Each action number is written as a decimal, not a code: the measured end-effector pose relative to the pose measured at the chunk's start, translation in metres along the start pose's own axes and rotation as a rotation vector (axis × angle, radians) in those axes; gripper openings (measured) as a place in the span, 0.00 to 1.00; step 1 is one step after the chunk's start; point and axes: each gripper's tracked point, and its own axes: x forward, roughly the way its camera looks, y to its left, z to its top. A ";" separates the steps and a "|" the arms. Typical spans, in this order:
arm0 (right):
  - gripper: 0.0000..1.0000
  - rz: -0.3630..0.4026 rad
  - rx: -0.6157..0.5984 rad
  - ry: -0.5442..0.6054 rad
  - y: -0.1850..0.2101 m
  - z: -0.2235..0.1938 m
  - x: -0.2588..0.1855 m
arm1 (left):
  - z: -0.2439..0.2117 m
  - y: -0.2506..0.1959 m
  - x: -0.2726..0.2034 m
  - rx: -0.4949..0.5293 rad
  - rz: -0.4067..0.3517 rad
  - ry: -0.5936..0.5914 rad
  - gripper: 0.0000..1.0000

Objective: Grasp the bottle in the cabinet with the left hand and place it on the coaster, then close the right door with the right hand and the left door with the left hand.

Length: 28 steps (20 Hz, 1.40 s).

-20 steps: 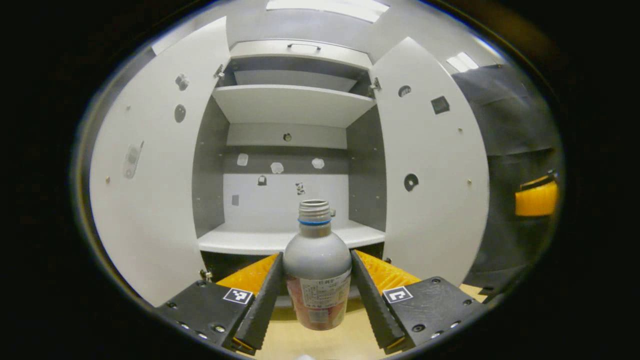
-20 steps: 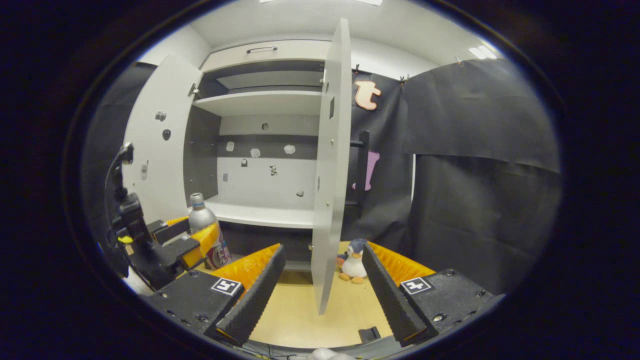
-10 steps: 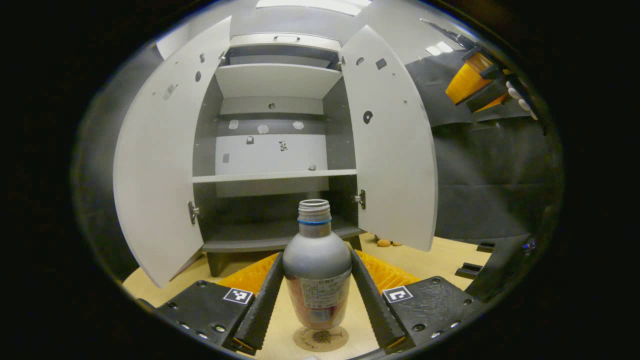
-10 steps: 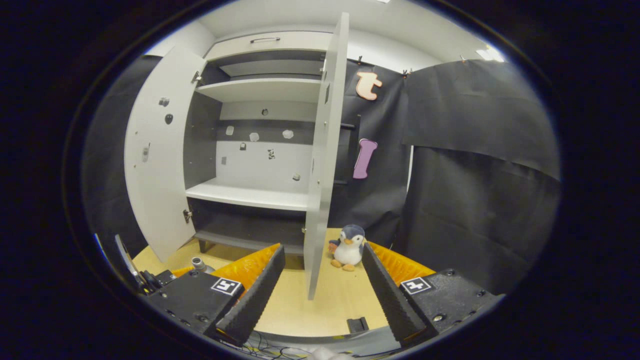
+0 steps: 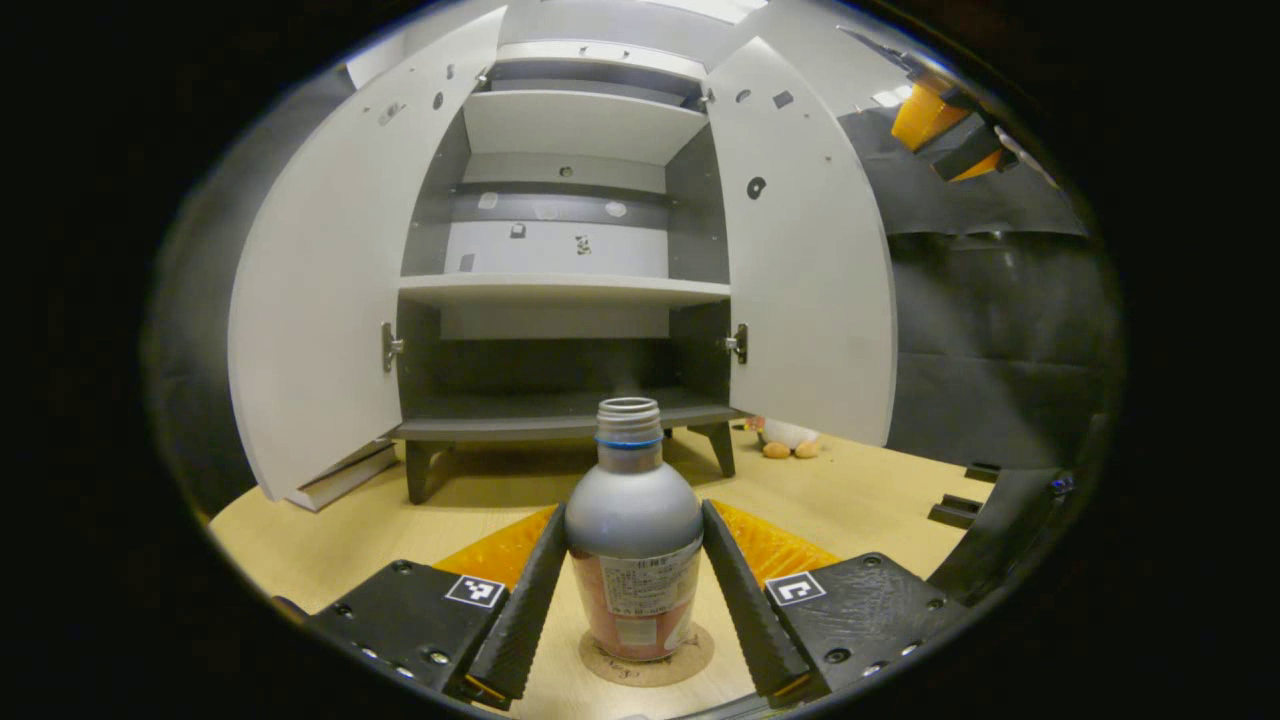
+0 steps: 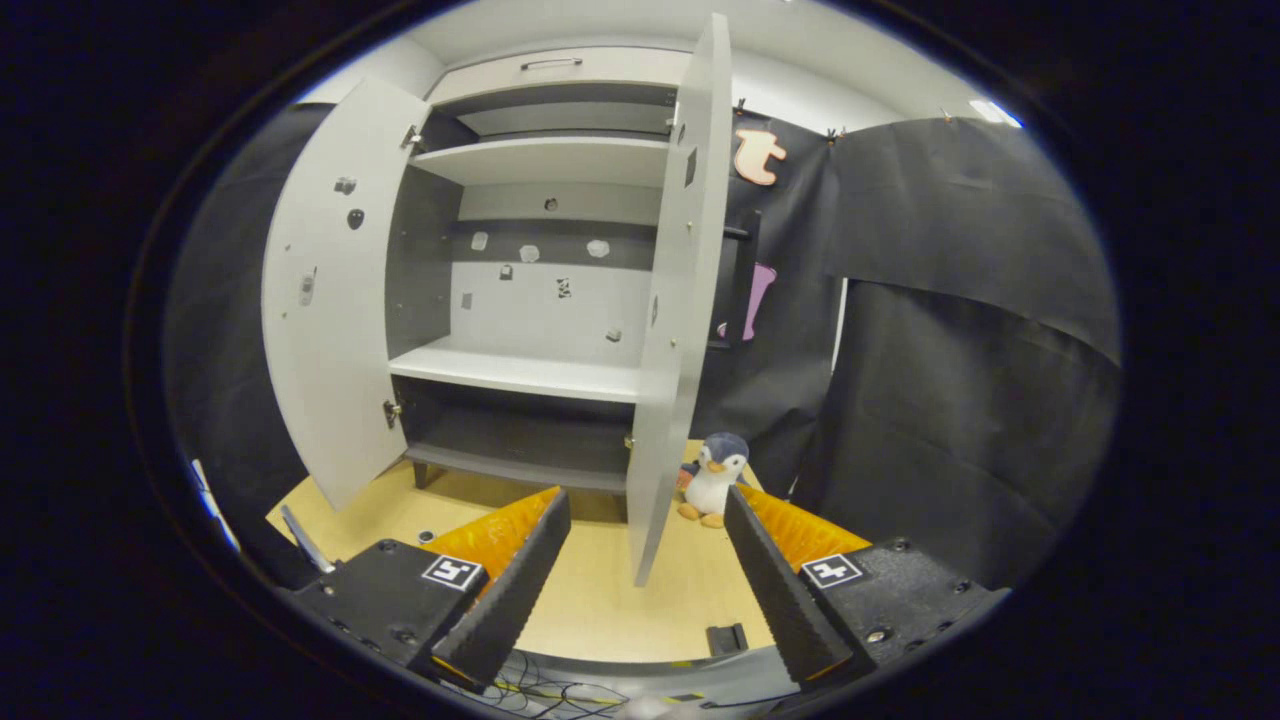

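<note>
In the left gripper view a silver bottle (image 5: 634, 540) with a red label and no cap stands upright between both fingers of my left gripper (image 5: 634, 515), which is shut on it. Its base meets the round cork coaster (image 5: 690, 662) on the wooden table. Behind it the cabinet (image 5: 560, 290) has its left door (image 5: 320, 300) and right door (image 5: 810, 260) wide open. My right gripper (image 6: 647, 497) is open with nothing between its fingers. The right door (image 6: 680, 300) stands edge-on just beyond it, and the left door (image 6: 330, 300) is farther left. The right gripper (image 5: 950, 120) also hangs high at the upper right.
A plush penguin (image 6: 712, 480) sits on the table by the right door's foot, its feet (image 5: 785, 445) peeking past that door. The cabinet's shelves (image 6: 520, 372) are bare. Black cloth walls (image 6: 960, 350) close the booth at the right. Small black blocks (image 5: 950, 510) lie at the table's right edge.
My left gripper has carried the bottle down and back from the cabinet shelf onto the coaster. The right gripper has risen a little and shifted slightly left of the right door's edge.
</note>
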 end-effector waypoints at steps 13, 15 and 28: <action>1.00 0.018 -0.002 -0.010 0.007 -0.005 -0.004 | 0.036 -0.002 -0.015 0.058 0.001 -0.034 0.98; 1.00 0.017 0.014 -0.021 0.005 -0.004 -0.006 | 0.057 -0.001 -0.019 0.056 0.004 -0.042 0.98; 1.00 0.012 0.067 -0.136 0.013 0.003 -0.011 | 0.281 0.077 -0.082 0.139 0.161 -0.171 0.99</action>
